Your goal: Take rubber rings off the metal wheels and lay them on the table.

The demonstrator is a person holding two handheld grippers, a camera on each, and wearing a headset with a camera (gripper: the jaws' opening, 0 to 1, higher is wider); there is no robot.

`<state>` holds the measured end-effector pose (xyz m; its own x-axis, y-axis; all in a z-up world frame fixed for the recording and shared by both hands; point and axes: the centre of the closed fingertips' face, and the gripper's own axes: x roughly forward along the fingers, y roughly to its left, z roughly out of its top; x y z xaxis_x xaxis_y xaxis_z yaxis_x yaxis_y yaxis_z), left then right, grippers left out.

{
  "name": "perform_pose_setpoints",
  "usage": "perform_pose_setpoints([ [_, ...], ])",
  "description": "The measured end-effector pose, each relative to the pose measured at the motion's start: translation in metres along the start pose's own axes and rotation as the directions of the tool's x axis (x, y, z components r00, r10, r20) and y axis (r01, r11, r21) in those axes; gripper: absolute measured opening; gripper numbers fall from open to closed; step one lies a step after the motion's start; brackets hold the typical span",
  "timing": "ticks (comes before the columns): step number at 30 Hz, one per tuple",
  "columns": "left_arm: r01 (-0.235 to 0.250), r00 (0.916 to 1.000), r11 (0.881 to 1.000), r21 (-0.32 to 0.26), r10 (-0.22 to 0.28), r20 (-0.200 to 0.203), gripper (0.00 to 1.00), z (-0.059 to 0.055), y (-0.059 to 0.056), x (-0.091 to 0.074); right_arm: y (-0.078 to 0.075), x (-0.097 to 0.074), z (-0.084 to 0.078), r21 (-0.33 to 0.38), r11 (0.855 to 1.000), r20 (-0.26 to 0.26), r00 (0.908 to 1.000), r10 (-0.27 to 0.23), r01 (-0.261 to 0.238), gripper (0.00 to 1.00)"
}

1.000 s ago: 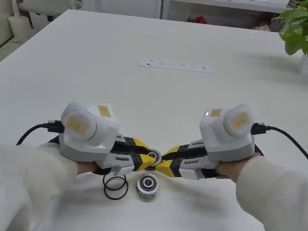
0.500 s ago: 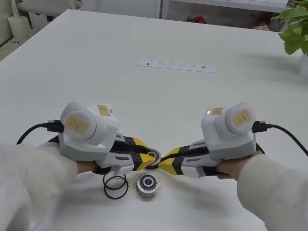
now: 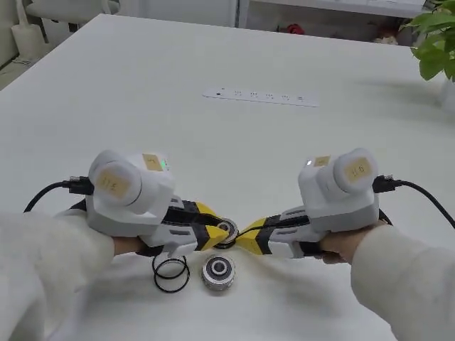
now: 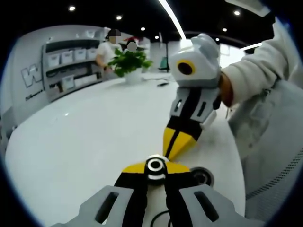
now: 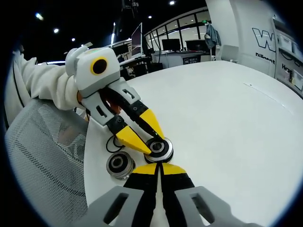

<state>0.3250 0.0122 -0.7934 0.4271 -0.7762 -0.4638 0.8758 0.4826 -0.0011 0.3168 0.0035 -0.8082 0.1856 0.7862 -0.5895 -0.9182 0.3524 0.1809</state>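
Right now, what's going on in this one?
A person works with two handheld grippers. The left gripper clamps a metal wheel; the right gripper, jaws closed, meets its rim. Whether it has pinched a ring is unclear. A second wheel and two loose rubber rings lie on the table.

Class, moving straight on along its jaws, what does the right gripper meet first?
The small silver metal wheel clamped in the left gripper, seemingly just ahead.
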Motion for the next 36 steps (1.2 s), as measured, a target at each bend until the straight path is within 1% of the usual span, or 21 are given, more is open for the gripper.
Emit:
perform_pose_setpoints([
  [9,0.009,1.0,1.0,0.009,-0.009,0.002,0.14,0.0004,-0.0017,0.0002,0.0004,-0.0017,-0.0009,0.089,0.996,0.003,0.9999,0.012,-0.012,0.0],
  [13,0.009,1.0,1.0,0.013,-0.009,0.002,0.14,0.0003,-0.0014,0.0003,-0.0009,-0.0023,-0.0017,0.138,0.99,-0.002,1.0,0.009,-0.009,0.0],
  [16,0.009,1.0,1.0,0.015,-0.009,0.001,0.13,0.0007,-0.0023,0.0002,-0.0021,-0.0038,-0.0003,0.166,0.986,0.006,1.0,0.005,-0.006,0.0],
  [23,0.009,1.0,1.0,0.015,-0.009,-0.001,0.13,0.0014,-0.0042,0.0,-0.003,-0.0053,0.0016,0.189,0.982,0.015,0.9999,0.002,-0.004,0.0],
  [26,0.008,1.0,1.0,0.009,-0.008,-0.003,0.13,0.0014,-0.0042,-0.0004,-0.0033,-0.0067,0.0033,0.184,0.983,0.02,0.9998,-0.003,-0.001,0.0],
  [32,0.006,1.0,1.0,0.007,-0.006,-0.006,0.13,0.0014,-0.0043,-0.0005,-0.0035,-0.0069,0.0039,0.209,0.978,0.03,0.9996,-0.001,-0.005,0.0],
  [36,0.007,0.9999,1.0,-0.001,-0.007,-0.008,0.13,0.0009,-0.0036,-0.001,-0.0051,-0.0074,0.0044,0.212,0.977,0.032,0.9995,-0.007,0.0,0.0],
])
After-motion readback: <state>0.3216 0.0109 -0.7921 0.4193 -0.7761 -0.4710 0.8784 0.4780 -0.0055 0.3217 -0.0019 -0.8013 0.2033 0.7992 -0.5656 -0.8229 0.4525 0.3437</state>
